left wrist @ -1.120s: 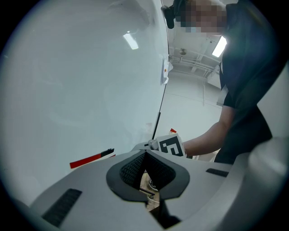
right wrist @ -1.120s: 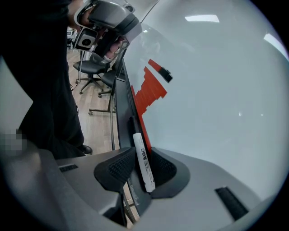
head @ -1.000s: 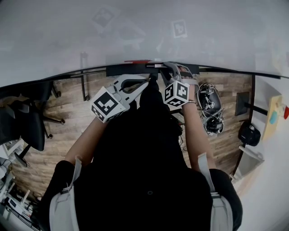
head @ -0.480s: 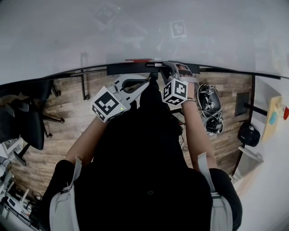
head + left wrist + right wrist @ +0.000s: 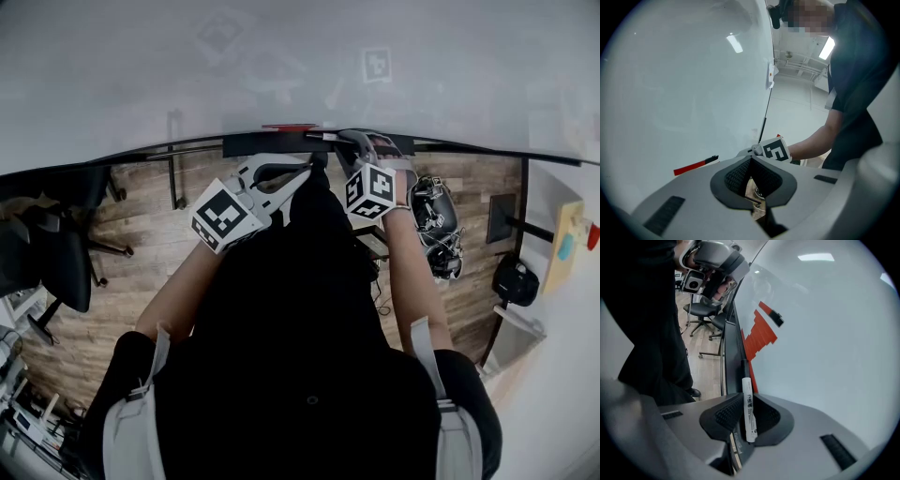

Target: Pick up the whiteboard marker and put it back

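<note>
floor: wood planks (image 5: 141,234) | black office chair (image 5: 56,262) (at left) | whiteboard (image 5: 281,66) ahead | ceiling strip light (image 5: 828,47) lit

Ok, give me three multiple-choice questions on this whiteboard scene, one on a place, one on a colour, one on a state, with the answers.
1. Where is the marker?
A. lying on the floor
B. between the fingers of the right gripper
C. standing in a cup

2. What colour is the marker's barrel?
A. white
B. green
C. yellow

3. How do the fingers of the left gripper stand?
A. clamped on a cloth
B. wide apart
C. together, with nothing between them

Answers:
1 B, the right gripper view shows the marker pinched there, close to the whiteboard.
2 A, the barrel shows white with dark print.
3 C, the left gripper view shows the pads meeting with nothing held.
</note>
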{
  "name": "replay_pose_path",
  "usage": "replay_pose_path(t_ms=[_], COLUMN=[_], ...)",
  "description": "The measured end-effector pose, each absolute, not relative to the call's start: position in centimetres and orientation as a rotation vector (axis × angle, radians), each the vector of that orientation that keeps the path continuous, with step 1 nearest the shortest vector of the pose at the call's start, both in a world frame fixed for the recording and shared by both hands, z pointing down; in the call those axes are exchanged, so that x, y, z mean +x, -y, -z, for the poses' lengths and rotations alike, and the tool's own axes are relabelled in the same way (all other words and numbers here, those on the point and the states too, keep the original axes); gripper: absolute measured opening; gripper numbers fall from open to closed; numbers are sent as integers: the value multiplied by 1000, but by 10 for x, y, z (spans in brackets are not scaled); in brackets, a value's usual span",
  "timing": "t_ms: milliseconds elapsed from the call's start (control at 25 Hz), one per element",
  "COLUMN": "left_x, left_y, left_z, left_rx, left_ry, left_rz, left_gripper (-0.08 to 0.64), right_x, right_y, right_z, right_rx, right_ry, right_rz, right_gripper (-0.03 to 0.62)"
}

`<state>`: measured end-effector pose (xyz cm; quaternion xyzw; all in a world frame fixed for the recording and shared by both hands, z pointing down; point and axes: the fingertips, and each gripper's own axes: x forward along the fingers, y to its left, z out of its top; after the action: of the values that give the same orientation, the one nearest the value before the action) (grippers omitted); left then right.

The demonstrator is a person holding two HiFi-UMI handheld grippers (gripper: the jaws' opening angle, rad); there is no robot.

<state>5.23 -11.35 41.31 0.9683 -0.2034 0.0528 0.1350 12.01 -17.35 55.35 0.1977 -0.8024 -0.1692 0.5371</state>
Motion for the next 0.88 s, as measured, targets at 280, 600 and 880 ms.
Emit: replay_pose_path(t_ms=[280,600,880], left_x=[44,42,39], left_y=[116,122,125], left_z=[-412,-414,-402], left_rx=[2801,2815,2841], left_ry=[602,600,589], left_rz=[-155,-156,-154], left_gripper=[12,12,12], right_x=[119,113,105], right_y=[169,164,155], right_z=[-542,-499,-431], right_rx=[499,575,726], right_ry=[1946,2048,2280], right_rz=[404,417,329], right_gripper=[72,72,72])
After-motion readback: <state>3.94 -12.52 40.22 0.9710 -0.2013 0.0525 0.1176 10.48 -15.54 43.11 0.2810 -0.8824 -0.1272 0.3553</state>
